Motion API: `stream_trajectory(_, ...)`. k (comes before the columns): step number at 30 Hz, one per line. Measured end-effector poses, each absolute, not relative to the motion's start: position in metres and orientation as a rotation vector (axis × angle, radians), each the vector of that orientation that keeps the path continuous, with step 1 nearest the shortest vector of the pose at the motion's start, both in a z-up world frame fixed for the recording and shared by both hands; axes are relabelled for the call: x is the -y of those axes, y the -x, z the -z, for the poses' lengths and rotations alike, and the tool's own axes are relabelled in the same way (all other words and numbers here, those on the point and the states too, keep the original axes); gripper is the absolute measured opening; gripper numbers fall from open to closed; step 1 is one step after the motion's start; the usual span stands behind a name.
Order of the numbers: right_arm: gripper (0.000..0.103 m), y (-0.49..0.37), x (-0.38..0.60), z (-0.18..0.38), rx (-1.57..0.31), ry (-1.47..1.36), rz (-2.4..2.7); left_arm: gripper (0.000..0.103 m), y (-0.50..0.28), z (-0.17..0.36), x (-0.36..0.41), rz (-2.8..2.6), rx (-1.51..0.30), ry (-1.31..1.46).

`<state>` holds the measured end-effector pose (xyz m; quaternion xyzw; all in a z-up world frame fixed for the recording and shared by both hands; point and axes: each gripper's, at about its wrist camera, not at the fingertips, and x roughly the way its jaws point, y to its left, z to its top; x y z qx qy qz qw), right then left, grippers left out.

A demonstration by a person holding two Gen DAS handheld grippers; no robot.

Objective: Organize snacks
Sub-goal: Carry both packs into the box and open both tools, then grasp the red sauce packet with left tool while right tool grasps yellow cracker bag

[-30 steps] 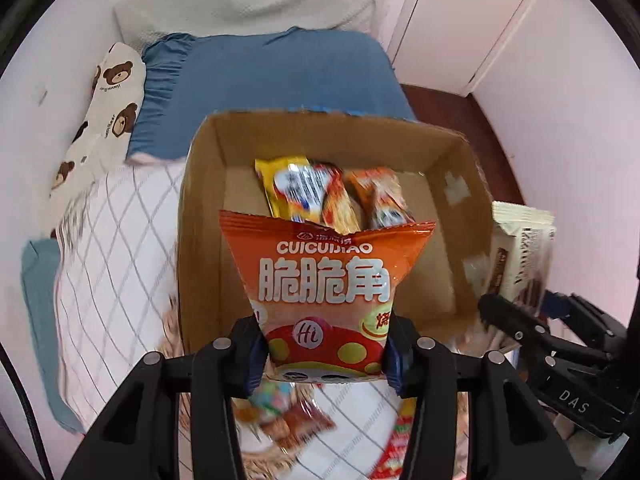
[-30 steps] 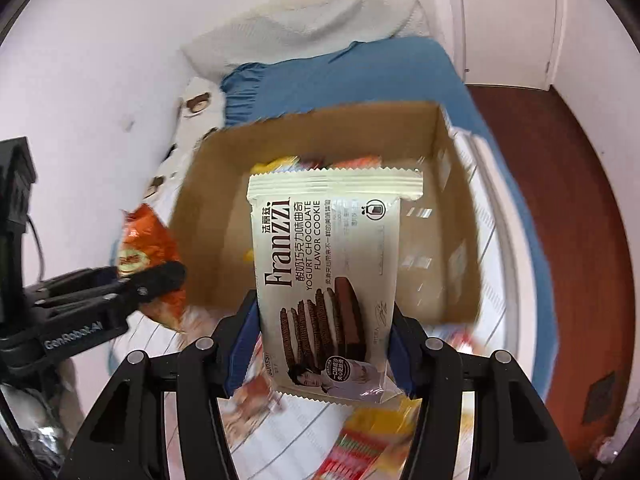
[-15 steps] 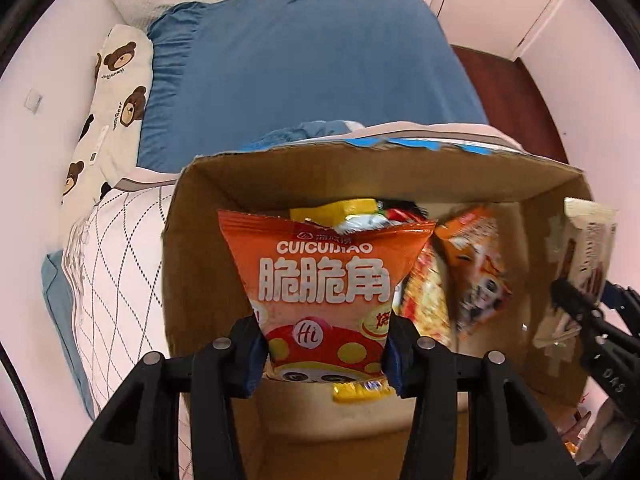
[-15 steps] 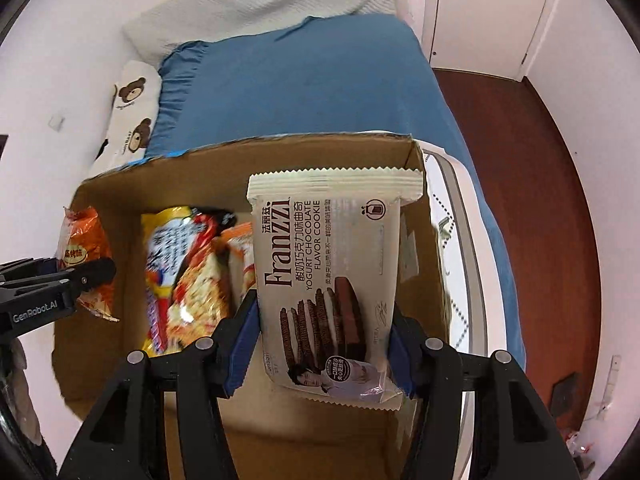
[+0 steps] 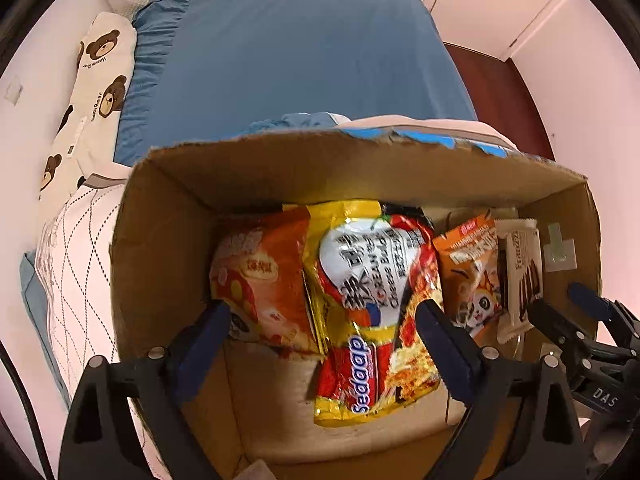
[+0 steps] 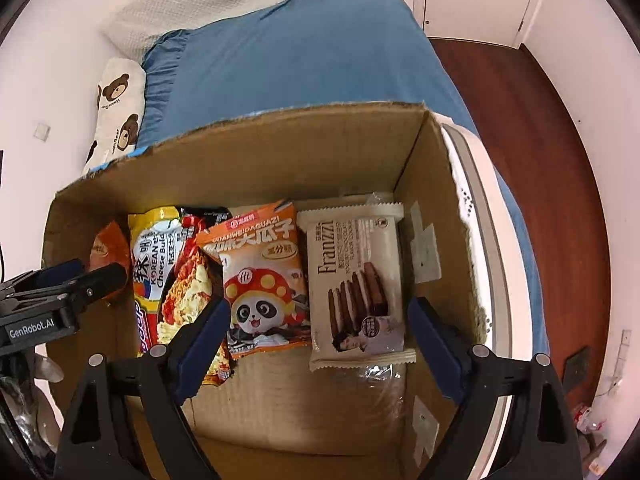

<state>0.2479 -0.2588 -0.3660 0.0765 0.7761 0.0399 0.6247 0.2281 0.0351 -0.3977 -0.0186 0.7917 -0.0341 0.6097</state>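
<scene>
Left wrist view: orange chip bag (image 5: pixel 260 280) blurred, print unreadable, in box (image 5: pixel 360 164).

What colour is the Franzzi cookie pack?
Cream-white Franzzi cookie pack with brown cookies pictured; clearest in the right wrist view.

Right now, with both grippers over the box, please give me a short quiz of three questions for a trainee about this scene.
1. True or false: the left gripper is shut on a snack bag.
2. Which packet lies nearest the right wall of the cardboard box? A) the yellow noodle packet B) the white cookie packet C) the orange panda bag
3. Fill in: the right gripper is ____ and holds nothing.

Key: 1. false, it is open and the orange chip bag lies in the box. 2. B. 3. open.
</scene>
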Motion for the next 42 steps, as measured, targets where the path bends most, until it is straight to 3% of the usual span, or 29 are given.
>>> stream_trajectory(16, 0.092, -0.197, 0.243, 0.306, -1.697, -0.135, -0.115, 0.095, -0.155, 0.316, -0.037, 0.023, -1.59, 0.089)
stream_trajectory(29, 0.092, -0.138, 0.233, 0.218, -1.494, -0.069, -0.136, 0.095, -0.092, 0.229, -0.039, 0.018, -1.387, 0.072)
stream_trajectory(42, 0.092, -0.086, 0.246, 0.139, -1.385, -0.219, -0.161, 0.095, -0.032, 0.167, -0.03, 0.047, -1.286, 0.041)
